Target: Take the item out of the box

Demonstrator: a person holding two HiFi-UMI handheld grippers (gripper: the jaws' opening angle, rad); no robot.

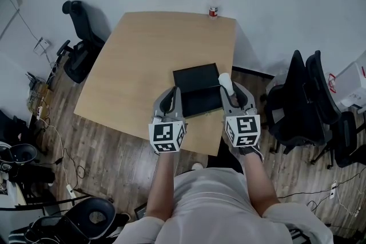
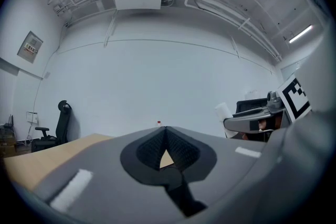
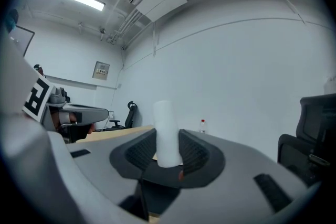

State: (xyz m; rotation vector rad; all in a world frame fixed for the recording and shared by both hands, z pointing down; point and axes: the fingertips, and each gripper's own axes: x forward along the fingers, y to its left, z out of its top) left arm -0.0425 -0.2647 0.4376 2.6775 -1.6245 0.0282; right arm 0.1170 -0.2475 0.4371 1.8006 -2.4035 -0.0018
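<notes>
On the table [image 1: 143, 48], near its front edge, a box [image 1: 197, 88]. At the far edge, a bottle [image 1: 213, 6]. Left of the table, a chair [image 1: 80, 51]. To the right, more chairs [image 1: 309, 100]. Left gripper [image 1: 170, 95] by the box's left front corner. Right gripper [image 1: 230, 91] over its right side, a tube [image 1: 225, 82] between its jaws.

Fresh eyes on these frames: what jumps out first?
First, the white cylinder, upright and clamped between the jaws of the right hand-held gripper, over the near side of the wooden table. Next, the black box on the table just beyond both grippers, with the left hand-held gripper beside it, shut on nothing. A water bottle stands alone at the table's far edge.
</notes>
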